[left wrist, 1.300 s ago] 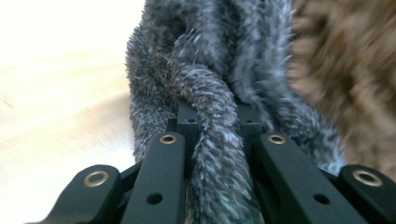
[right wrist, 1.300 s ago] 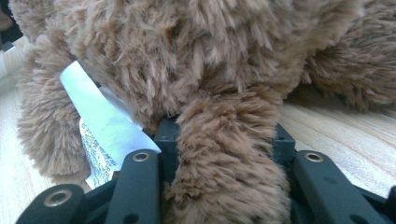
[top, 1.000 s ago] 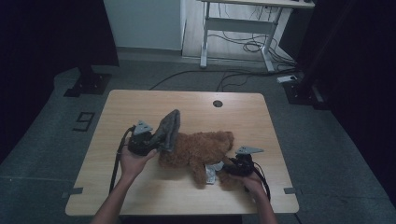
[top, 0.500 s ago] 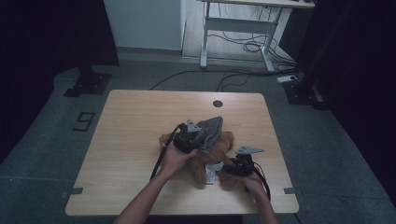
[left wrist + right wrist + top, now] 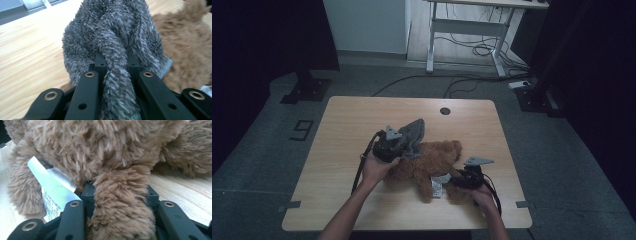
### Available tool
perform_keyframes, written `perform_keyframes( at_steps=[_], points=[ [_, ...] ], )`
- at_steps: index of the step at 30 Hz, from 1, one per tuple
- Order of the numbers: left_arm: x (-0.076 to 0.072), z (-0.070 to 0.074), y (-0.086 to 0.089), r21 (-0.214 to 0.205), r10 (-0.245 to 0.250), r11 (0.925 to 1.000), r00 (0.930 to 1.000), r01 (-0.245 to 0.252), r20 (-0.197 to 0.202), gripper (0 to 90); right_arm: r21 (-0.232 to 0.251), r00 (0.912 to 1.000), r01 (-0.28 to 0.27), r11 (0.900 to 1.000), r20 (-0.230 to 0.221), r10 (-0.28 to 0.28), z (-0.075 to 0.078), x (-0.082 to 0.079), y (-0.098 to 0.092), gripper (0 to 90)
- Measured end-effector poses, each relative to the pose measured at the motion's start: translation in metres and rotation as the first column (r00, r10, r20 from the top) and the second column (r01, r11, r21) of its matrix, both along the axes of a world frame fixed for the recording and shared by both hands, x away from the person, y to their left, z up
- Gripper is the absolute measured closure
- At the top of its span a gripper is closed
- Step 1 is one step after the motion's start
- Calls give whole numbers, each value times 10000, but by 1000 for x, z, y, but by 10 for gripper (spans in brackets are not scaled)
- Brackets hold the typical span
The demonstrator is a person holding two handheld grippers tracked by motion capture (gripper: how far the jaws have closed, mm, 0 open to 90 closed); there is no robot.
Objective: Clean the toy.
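Pinching a fold of shaggy grey plush fabric [image 5: 112, 37], the left tongs [image 5: 398, 144] are closed tight on it, the two black jaws pressed against either side of a twisted ridge of the pile in the left gripper view. From the high view the grey piece rises just ahead of these tongs and leans over the upper back of a fluffy brown plush toy animal [image 5: 432, 162], touching its fur. The left hand [image 5: 377, 167] grips the tool from below and behind.

The right tongs [image 5: 460, 181] are clamped on a brown furry limb of the toy; in the right gripper view that limb fills the gap between the jaws, which press into the pile on both sides. Just to the left of these jaws, a white printed fabric label [image 5: 52, 190] hangs from the toy's body. The right hand [image 5: 482, 195] holds the tool at the near edge of the light wooden desk [image 5: 352, 120].

The toy lies on the desk between the two tongs, its body stretching from the left pair across to the right pair, with bare wood showing beyond the right jaws. No container is to be seen on the desk.
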State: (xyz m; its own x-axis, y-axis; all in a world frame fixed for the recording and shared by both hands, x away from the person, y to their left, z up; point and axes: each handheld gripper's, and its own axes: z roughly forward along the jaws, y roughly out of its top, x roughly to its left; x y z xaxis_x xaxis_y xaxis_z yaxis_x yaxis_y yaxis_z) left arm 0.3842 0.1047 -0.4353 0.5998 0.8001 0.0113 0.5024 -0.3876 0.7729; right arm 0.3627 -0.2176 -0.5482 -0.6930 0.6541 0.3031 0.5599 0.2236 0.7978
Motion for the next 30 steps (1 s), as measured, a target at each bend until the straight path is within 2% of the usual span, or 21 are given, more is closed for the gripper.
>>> perform_keyframes(
  at_steps=[4, 10, 15, 23, 27, 30],
  points=[
    [-4, -4, 21, -66, 340, 9994, 9994, -341, -59, 774, -8, 10000, 6, 10000, -9, -6, 0, 0, 0, 586],
    [-10, -22, 47, -382, 745, 9964, 9968, -756, -301, 775, -28, 10000, -17, 10000, 0, 17, 0, 0, 0, 586],
    [-12, -40, 64, -348, 1052, 9935, 9915, -1080, -765, 776, -54, 10000, 8, 10000, -44, -8, -1, 1, 0, 586],
    [-11, -69, 75, -321, 1275, 9905, 9810, -1335, -1465, 777, -76, 10000, 39, 10000, -70, -39, -1, 2, 1, 587],
    [0, -75, 74, -525, 1304, 9887, 9785, -1404, -1601, 777, -118, 10000, 36, 9999, -64, -37, -1, 4, 3, 587],
    [11, -70, 72, -594, 1388, 9868, 9760, -1505, -1676, 777, -155, 9999, 153, 9998, 1, -153, -1, 9, 4, 586]
  ],
)
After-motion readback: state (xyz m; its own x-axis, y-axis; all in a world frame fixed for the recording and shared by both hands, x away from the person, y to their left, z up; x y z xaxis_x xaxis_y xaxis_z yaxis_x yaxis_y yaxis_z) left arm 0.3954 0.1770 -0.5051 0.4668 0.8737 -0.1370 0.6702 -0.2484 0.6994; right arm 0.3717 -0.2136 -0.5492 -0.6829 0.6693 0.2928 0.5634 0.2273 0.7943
